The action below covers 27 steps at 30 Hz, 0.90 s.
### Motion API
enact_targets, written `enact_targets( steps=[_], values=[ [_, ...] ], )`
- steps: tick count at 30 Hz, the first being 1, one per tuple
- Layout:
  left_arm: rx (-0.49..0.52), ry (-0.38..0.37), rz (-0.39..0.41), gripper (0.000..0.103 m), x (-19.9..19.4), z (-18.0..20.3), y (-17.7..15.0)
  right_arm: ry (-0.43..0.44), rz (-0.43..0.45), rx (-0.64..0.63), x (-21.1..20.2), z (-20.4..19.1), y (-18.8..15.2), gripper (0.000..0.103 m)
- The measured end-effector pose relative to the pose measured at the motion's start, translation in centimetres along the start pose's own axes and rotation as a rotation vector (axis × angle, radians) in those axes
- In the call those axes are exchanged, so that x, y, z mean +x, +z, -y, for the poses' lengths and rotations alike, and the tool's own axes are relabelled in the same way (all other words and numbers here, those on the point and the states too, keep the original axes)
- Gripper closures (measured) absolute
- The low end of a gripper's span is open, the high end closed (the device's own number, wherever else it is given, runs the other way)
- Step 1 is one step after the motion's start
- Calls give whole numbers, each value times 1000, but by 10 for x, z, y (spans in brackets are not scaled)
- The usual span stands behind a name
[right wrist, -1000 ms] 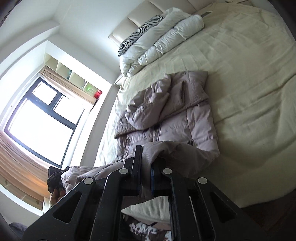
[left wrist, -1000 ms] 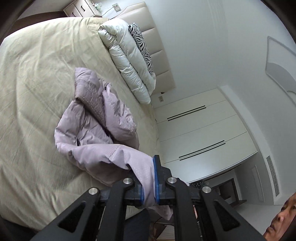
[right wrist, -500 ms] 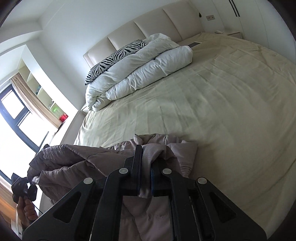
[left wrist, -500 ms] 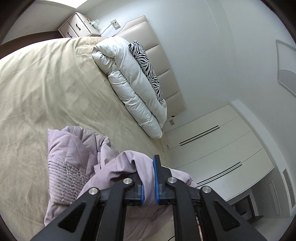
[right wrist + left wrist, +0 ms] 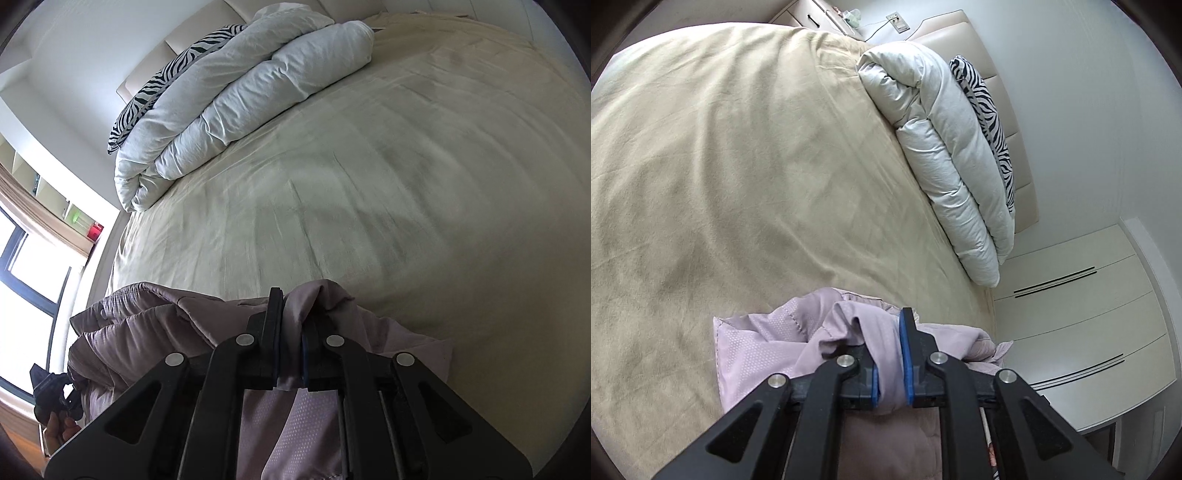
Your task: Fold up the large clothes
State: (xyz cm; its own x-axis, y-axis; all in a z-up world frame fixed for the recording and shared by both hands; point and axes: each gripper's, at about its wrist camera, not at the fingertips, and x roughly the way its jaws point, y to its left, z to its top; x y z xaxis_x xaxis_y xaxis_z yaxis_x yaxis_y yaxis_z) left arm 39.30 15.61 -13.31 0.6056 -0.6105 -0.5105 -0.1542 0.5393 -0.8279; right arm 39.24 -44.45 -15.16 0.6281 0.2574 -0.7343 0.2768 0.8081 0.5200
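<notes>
Still mid-fold by the look of it. Left gripper (image 5: 889, 363) clamped on a bunch of the lilac puffer jacket (image 5: 764, 343), jaws just starting to ease apart with the fabric still pinched between the blue pads. Right gripper (image 5: 291, 349) squeezed almost fully closed on another fold of the same jacket (image 5: 147, 332). Jacket bunched up near the foot edge of the bed (image 5: 738, 166), one end in each grip, rest of it heaped and sagging below the tools. Nothing neat or flat yet, so probably an early fold: laying down, smoothing and the remaining folds all left to do. Can't tell which part of the jacket is in which grip.

Further out, loads of bare beige sheet, nothing blocking a lay-down. Rolled white duvet (image 5: 945, 147) up along the head edge with a zebra-print pillow (image 5: 990, 114) behind it against the headboard, well apart from the jacket. Beyond the bed, white wardrobe doors (image 5: 1078, 314) on one side and a bright window (image 5: 33, 273) on the other. Only real snag: puffy slippery fabric, likely to slump back.
</notes>
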Motion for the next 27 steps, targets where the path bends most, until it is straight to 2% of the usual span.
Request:
enact_targets(
  steps=[4, 9, 12, 14, 15, 17, 18, 19, 20, 21, 24, 27],
  values=[
    [3, 29, -11, 84, 17, -5, -1, 27, -34, 32, 34, 12, -7, 90],
    [5, 9, -12, 70, 17, -2, 0, 93, -46, 82, 43, 23, -9, 86],
    [11, -12, 18, 43, 8, 4, -2, 135, -48, 124, 38, 30, -11, 84],
    [37, -20, 50, 5, 0, 12, -5, 148, -46, 146, 33, 33, -12, 82],
    [53, -20, 65, 0, -4, 18, -7, 151, -43, 147, 33, 32, -12, 80],
    [86, -7, 64, 0, -10, 27, -11, 142, -34, 138, 24, 31, -12, 74],
    [98, -4, 62, 0, -12, 31, -12, 143, -27, 133, 21, 30, -12, 62],
    [109, 3, 66, 0, -15, 34, -14, 161, -18, 136, 17, 31, -11, 28],
    [120, 11, 75, 0, -18, 37, -15, 178, -8, 142, 9, 33, -11, 7],
    [132, 13, 84, 0, -21, 41, -17, 173, 14, 148, 3, 34, -10, 0],
    [194, 28, 94, 0, -28, 57, -29, 161, -5, 150, -5, 38, -7, 0],
    [342, 56, 62, 0, -27, 88, -55, 161, 0, 125, -24, 36, -9, 0]
  ],
)
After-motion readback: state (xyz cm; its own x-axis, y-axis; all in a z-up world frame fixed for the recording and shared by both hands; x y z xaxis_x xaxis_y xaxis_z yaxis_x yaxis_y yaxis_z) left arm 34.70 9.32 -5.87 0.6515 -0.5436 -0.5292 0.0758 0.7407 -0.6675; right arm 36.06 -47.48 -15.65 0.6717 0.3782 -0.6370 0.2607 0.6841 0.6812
